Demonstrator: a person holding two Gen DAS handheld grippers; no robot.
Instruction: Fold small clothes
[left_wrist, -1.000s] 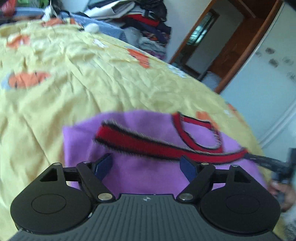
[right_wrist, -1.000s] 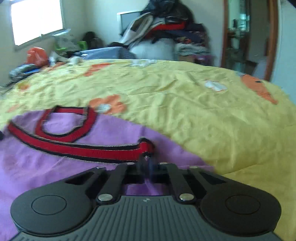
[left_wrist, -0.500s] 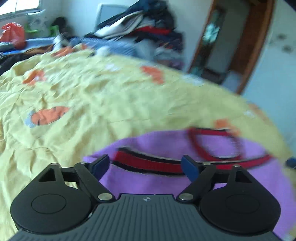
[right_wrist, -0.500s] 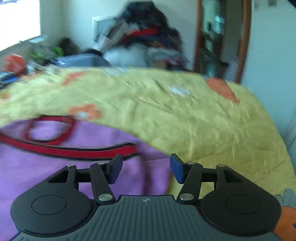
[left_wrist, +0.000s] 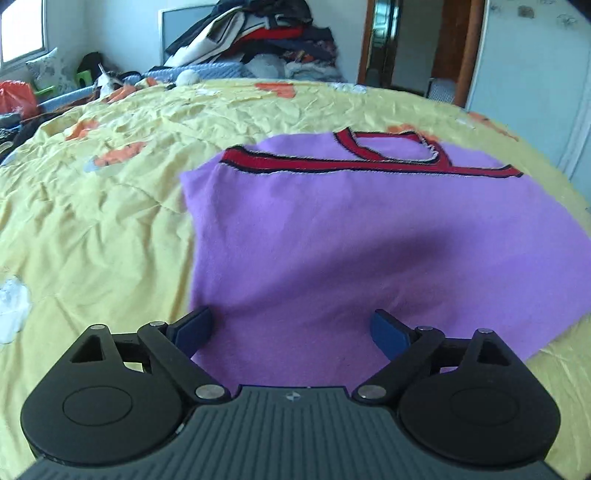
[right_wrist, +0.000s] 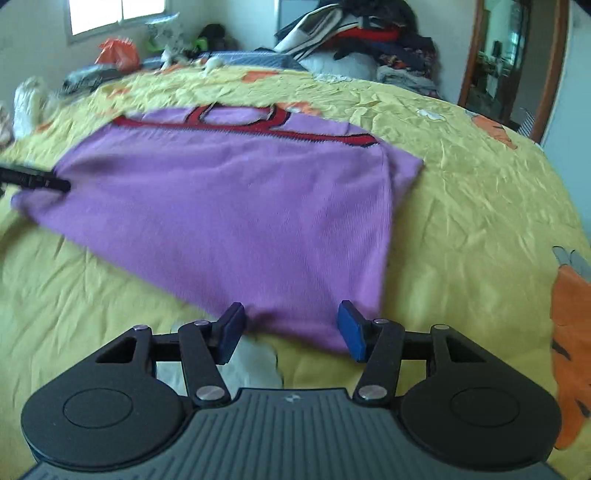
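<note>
- The purple top (left_wrist: 351, 236) lies flat on the yellow bed (left_wrist: 92, 229), red trim at its far edge.
- Your left gripper (left_wrist: 291, 328) has just been widening; its fingers stand apart, gripping nothing.
- Your right gripper (right_wrist: 291, 328) stands half open over the top's near corner, empty.

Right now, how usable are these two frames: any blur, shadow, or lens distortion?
Left wrist view: mostly sharp; a dark shadow falls on the purple garment; the fisheye bows the yellow bedspread. Right wrist view: slight motion blur softens the garment's near edge; the window is overexposed.
</note>
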